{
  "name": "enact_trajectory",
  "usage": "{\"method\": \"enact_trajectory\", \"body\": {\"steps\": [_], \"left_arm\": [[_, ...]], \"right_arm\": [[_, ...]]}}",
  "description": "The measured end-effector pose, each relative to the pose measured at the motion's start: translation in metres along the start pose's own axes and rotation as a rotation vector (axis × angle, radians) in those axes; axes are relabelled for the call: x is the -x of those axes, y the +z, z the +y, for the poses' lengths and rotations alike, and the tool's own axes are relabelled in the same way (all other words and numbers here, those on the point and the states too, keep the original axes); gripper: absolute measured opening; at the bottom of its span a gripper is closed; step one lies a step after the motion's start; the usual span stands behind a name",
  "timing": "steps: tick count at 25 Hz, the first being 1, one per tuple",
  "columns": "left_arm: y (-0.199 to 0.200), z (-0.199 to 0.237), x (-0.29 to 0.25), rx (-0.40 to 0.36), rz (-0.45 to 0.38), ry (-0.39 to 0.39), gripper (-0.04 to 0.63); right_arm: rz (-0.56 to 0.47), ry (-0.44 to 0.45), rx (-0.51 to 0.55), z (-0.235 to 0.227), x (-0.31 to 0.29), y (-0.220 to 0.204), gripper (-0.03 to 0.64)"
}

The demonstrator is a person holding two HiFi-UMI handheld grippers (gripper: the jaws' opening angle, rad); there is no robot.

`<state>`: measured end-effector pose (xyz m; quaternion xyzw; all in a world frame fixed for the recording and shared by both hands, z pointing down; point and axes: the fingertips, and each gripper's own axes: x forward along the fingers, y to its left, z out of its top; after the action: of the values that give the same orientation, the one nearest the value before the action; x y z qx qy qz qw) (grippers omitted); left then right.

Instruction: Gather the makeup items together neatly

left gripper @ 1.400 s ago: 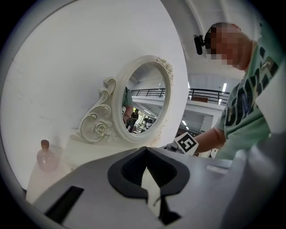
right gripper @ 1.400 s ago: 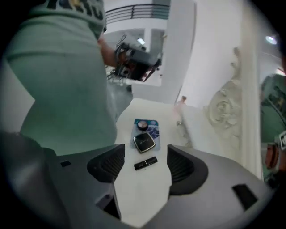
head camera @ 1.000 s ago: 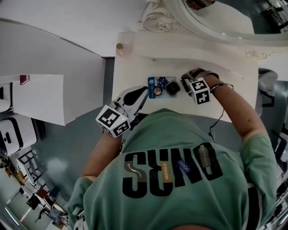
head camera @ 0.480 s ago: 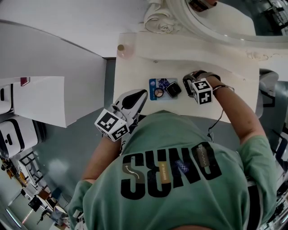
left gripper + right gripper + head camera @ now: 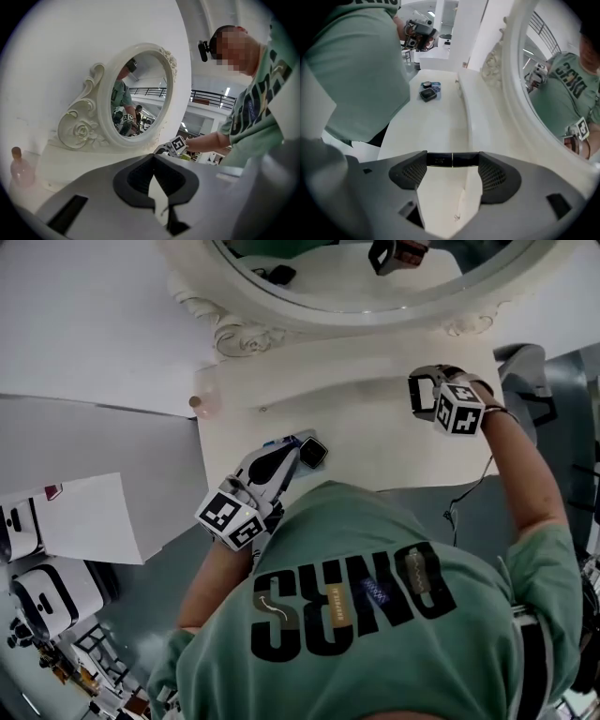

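Head view, near to far.

- Person's green shirt [image 5: 375, 606] filled the lower frame, from 4 to 8 o'clock.
- Left hand-held gripper [image 5: 296, 452] sat at 9 o'clock of centre, over the near edge of the white table [image 5: 375, 451]. In its own view the pads met at the tips, leaving only a thin wedge of light behind them and nothing between. It looked up toward the mirror.
- Black compact [image 5: 313, 452] lay on the table at 3 o'clock of the left tips, just beside them; contact could not be told. A blue card [image 5: 279, 441] showed at 11 o'clock of the compact, partly under the gripper. In the right gripper view the compact [image 5: 428, 95] rested against the card's [image 5: 434, 86] near edge, far down the table.
- Right hand-held gripper [image 5: 421, 395] was at 2 o'clock, well apart from the compact, near the table's back ledge. Its jaws stood partly open and clamped a slim black tube [image 5: 452, 159] crosswise, one end on each pad.
- Small pink bottle [image 5: 201, 405] stood at 10 o'clock, on the table's far left corner.
- Ornate white mirror [image 5: 246, 332] spanned 12 o'clock, behind the ledge.
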<state>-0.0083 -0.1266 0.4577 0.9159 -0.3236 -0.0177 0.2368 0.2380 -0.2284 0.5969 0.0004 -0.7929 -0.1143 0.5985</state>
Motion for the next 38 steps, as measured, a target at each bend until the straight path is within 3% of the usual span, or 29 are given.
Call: {"method": "enact_trajectory", "body": {"steps": [4, 9, 20, 24, 27, 32, 35, 38], "left_arm": [[0.003, -0.021, -0.040, -0.006, 0.006, -0.021, 0.009], [0.001, -0.041, -0.066, -0.008, 0.010, 0.004, 0.009], [-0.001, -0.056, -0.073, -0.012, 0.002, 0.083, 0.009], [0.001, -0.056, -0.073, -0.010, -0.003, 0.087, 0.009], [0.003, -0.057, -0.070, -0.016, -0.009, 0.077, 0.009], [0.010, -0.051, -0.059, -0.014, -0.034, 0.059, 0.009], [0.015, -0.040, -0.043, -0.012, -0.057, 0.058, 0.009], [0.018, -0.024, -0.017, 0.001, -0.081, 0.080, 0.009]], "right_arm": [[0.053, -0.045, -0.065, -0.031, 0.016, -0.070, 0.336], [0.084, -0.055, -0.096, -0.062, 0.017, -0.119, 0.336], [0.106, -0.046, -0.042, -0.077, 0.004, -0.144, 0.337], [0.114, -0.101, -0.027, -0.083, 0.007, -0.143, 0.342], [0.053, -0.151, -0.039, -0.084, 0.023, -0.122, 0.341], [-0.240, -0.206, -0.046, -0.059, 0.067, -0.019, 0.168], [-0.321, -0.120, 0.032, -0.013, 0.054, 0.049, 0.146], [-0.325, 0.010, 0.151, 0.038, 0.012, 0.110, 0.161]]}}
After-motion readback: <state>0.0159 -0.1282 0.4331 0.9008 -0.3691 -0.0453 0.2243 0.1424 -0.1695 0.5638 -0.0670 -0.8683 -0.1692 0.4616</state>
